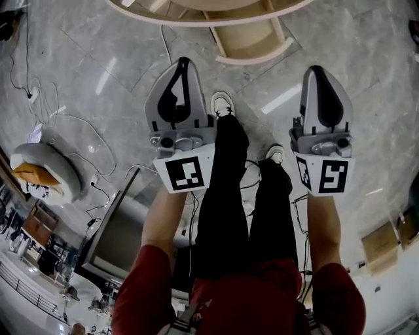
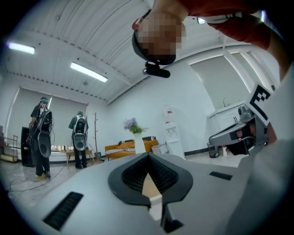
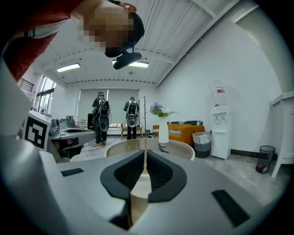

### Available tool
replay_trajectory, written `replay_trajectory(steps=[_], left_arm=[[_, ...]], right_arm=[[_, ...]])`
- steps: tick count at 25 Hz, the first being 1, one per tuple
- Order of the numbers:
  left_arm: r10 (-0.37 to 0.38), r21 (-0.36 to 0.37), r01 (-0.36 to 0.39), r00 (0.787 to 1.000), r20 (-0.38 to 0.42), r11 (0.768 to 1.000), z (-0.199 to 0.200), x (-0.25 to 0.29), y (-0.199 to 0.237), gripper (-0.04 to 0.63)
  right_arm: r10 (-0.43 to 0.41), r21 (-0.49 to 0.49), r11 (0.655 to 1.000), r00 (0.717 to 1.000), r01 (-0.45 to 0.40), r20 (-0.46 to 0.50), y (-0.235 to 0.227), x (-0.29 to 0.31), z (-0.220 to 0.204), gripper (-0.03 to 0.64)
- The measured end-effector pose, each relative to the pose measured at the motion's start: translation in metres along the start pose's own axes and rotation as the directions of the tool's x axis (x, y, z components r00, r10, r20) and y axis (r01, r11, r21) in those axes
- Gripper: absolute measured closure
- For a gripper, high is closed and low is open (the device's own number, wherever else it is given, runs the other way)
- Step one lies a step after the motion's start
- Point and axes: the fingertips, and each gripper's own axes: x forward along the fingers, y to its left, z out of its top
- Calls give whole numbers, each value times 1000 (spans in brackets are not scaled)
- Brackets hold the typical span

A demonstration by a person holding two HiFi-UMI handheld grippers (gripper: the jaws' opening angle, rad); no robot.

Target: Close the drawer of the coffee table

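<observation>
The left tongs (image 1: 183,64) and right tongs (image 1: 319,69) are both pressed together, empty, above the floor (image 1: 85,59), near the counter's (image 1: 190,20) open drawer (image 1: 252,40).

White vase (image 3: 163,132) (with flowers (image 3: 159,110)) — orange sofa (image 3: 186,132) behind.

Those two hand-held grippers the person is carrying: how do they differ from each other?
On the left hand-held gripper the pads meet only at the tips, leaving a diamond-shaped gap behind. On the right hand-held gripper the pads lie close together with a thin slit between them. The left cube shows one marker face in the head view; the right cube shows two. Both are shut, hold nothing, and point toward the pulled-out drawer.
</observation>
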Motion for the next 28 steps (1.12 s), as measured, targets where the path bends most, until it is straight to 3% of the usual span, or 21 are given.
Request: replay_trajectory(steps=[7,14,21,25,28], left_arm=[[-2,-29,2,1000,-6,1000,-137,-27,-39,583],[23,-34,-22,1000,12,999,-252,-43,-73,583],[120,-20,-120,993,-1,993,-316,-64,-79,583],[179,10,-178,984,-5,984,-333,-72,-85,583],[231,37,-230,973,-20,972,-344,-74,-82,583]], right_arm=[[-38,-39,999,999,38,0,-8,-15,-145,588],[-64,-48,996,994,69,89,-21,-1,-251,588],[-67,-62,995,990,75,120,-29,2,-313,588],[-100,-38,994,990,104,100,-34,-5,-342,588],[-73,-32,997,993,77,91,-32,-6,-359,589]])
